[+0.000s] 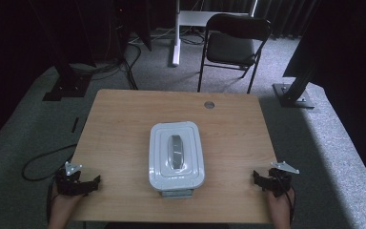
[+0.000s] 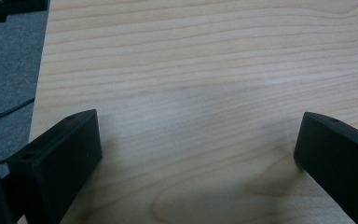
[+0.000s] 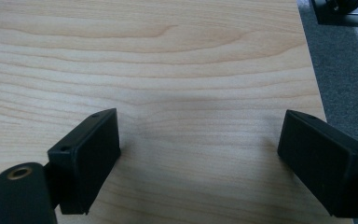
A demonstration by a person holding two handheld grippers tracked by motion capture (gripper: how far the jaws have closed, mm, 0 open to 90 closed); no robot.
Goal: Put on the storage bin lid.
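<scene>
Standing on grey carpet, the wooden table (image 1: 119,138) faces a black chair (image 1: 233,40) and dark curtains. Its white lidded box (image 1: 176,155) lies at the middle near the front edge, between and well apart from the left gripper (image 1: 93,183) and right gripper (image 1: 258,177), both spread wide and empty.

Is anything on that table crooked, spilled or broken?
Nothing stands out. The white lidded container sits square in the middle of the wooden table, lid on and level, with no spill or damage visible. The left gripper and right gripper rest open at the near corners, apart from it.
</scene>
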